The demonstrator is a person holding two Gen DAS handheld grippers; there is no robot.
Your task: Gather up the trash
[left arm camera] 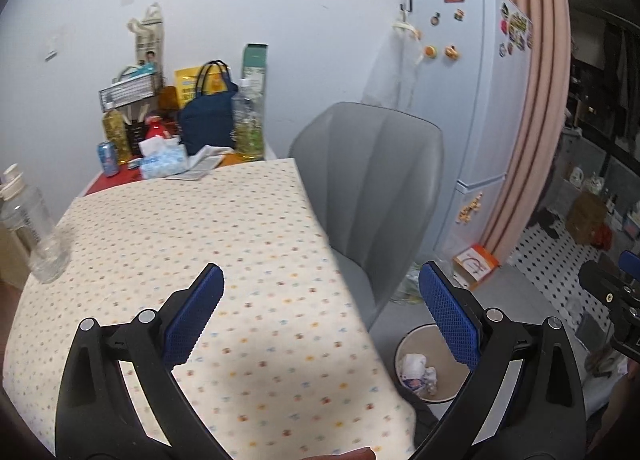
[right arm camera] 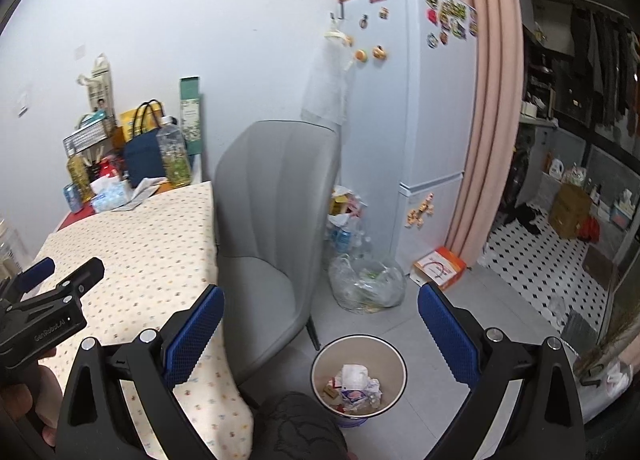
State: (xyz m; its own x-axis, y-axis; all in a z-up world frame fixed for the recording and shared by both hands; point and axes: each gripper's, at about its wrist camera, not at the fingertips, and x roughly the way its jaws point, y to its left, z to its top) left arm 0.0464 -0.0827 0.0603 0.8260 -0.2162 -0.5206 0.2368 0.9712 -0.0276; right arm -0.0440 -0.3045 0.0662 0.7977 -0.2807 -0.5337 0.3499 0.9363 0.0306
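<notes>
- In the left wrist view, the left gripper (left arm camera: 320, 316) is held wide open with nothing between its blue pads (left arm camera: 195, 314).
- It is held above the near corner of a table (left arm camera: 180, 244) covered with a dotted cloth.
- A clear bottle (left arm camera: 30, 228) is seen standing at the left edge of the table.
- Bags, bottles, a can and a tissue pack are piled at the far end of the table by the wall.
- A grey chair (left arm camera: 372, 180) is placed beside the table, and a white fridge (left arm camera: 476, 120) is seen behind it.
- A round trash bin (left arm camera: 430, 364) is set on the floor by the table's corner, and crumpled trash (left arm camera: 418, 374) is seen inside it.
- In the right wrist view, the right gripper (right arm camera: 320, 332) is also held wide open and empty.
- The trash bin (right arm camera: 359, 374) is seen right below, between its two fingers, on the grey floor next to the grey chair (right arm camera: 272, 228).
- Crumpled paper trash (right arm camera: 356, 384) is seen lying at the bottom of the bin.
- A clear plastic bag (right arm camera: 366, 280) full of bottles is left on the floor between the chair and the fridge (right arm camera: 416, 108).
- The left gripper (right arm camera: 44, 300) is seen at the left edge, over the table (right arm camera: 132, 244).
</notes>
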